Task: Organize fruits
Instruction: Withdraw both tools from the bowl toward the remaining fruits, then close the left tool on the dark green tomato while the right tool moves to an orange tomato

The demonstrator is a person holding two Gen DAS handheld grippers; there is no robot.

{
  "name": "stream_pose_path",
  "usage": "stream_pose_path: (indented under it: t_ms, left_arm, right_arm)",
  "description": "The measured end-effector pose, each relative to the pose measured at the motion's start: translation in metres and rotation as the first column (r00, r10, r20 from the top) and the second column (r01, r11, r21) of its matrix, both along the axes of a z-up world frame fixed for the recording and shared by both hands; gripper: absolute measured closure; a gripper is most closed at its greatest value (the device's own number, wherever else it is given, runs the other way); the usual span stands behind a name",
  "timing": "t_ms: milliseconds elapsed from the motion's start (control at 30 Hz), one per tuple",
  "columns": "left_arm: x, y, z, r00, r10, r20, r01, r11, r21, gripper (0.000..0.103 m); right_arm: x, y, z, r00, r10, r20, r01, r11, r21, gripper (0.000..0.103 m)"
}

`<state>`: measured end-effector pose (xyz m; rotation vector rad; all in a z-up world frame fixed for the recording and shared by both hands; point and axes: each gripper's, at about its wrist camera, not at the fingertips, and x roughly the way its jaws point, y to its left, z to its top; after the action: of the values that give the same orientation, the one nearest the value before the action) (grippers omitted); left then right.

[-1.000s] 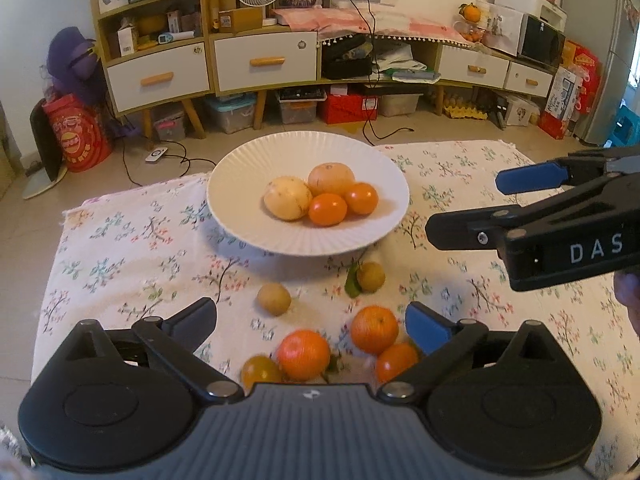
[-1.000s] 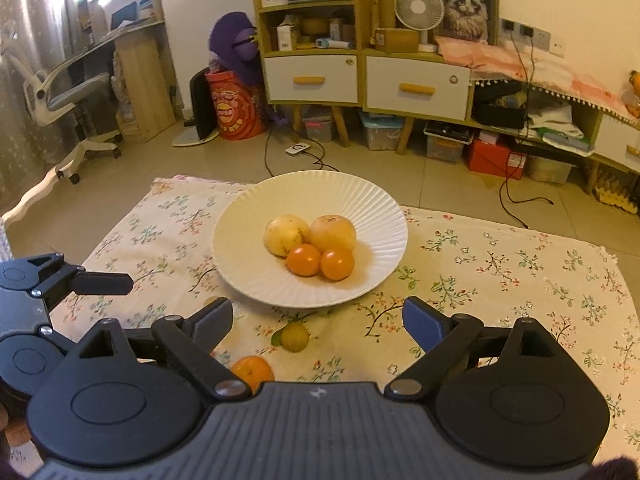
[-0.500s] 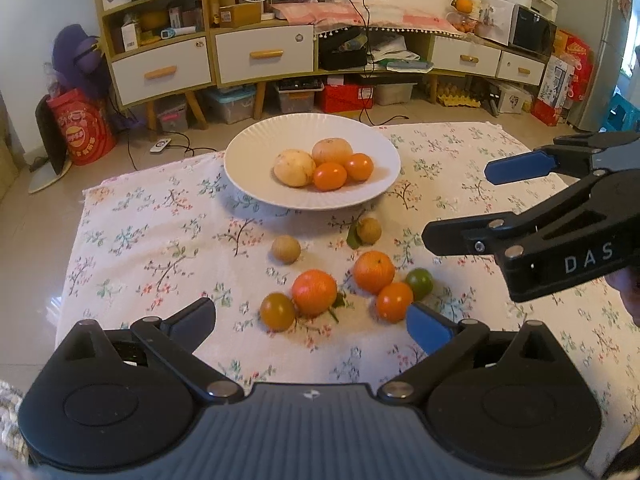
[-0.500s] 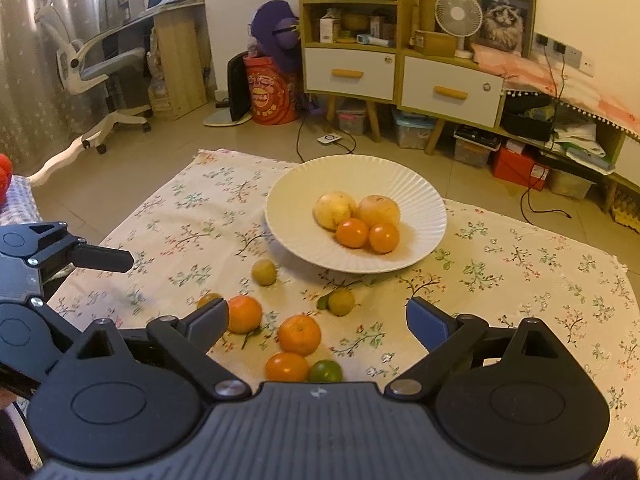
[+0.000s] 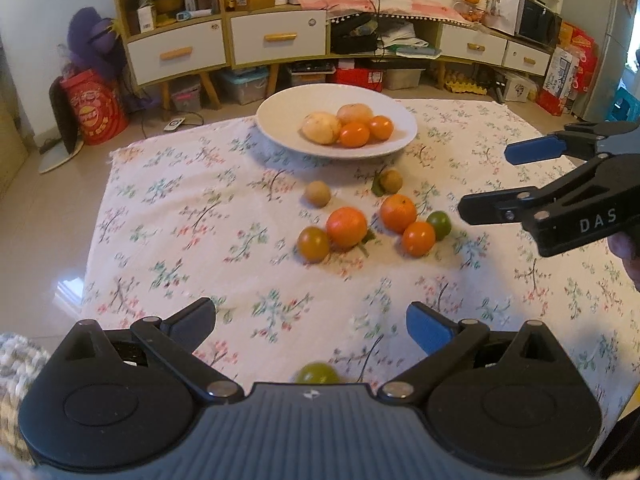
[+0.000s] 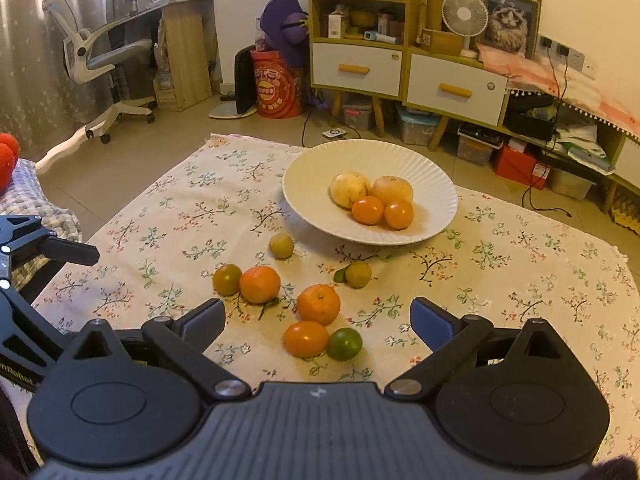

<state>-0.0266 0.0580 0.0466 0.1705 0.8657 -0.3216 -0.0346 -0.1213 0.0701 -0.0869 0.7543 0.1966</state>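
Observation:
A white ribbed plate at the far side of the floral cloth holds several fruits, two pale and two orange. Loose fruits lie on the cloth before it: oranges, two small brownish fruits, a green lime. Another green fruit lies just under my left gripper. My left gripper is open and empty, well short of the fruit cluster. My right gripper is open and empty, hovering over the nearest oranges; it also shows in the left wrist view.
The floral cloth covers a low table with floor beyond. Cabinets with drawers, storage boxes and a red bucket stand behind. An office chair is at the far left. A knitted cushion lies left.
Both grippers have pulled back and risen away from the plate, so more of the loose fruit and cloth is in view. Both stayed open. No fruit moved.

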Motion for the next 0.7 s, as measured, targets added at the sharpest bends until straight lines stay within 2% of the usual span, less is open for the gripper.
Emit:
stream_pose_path:
  t_ms: [267,700]
  left_arm:
    - [-0.018,0.016,-0.015,0.999,-0.037,-0.009,0.038,0.999,0.023,0.019]
    - [-0.033,0.025,-0.038,0.995,-0.097,-0.03,0.096,0.995,-0.017,0.019]
  right_arm:
    - [-0.011,0.004,-0.007,0.999,0.026,0.03,-0.026,1.0,0.009,0.003]
    - [-0.018,0.002,-0.021,0.999,0.023,0.024,-0.023,1.0,-0.003,0.001]
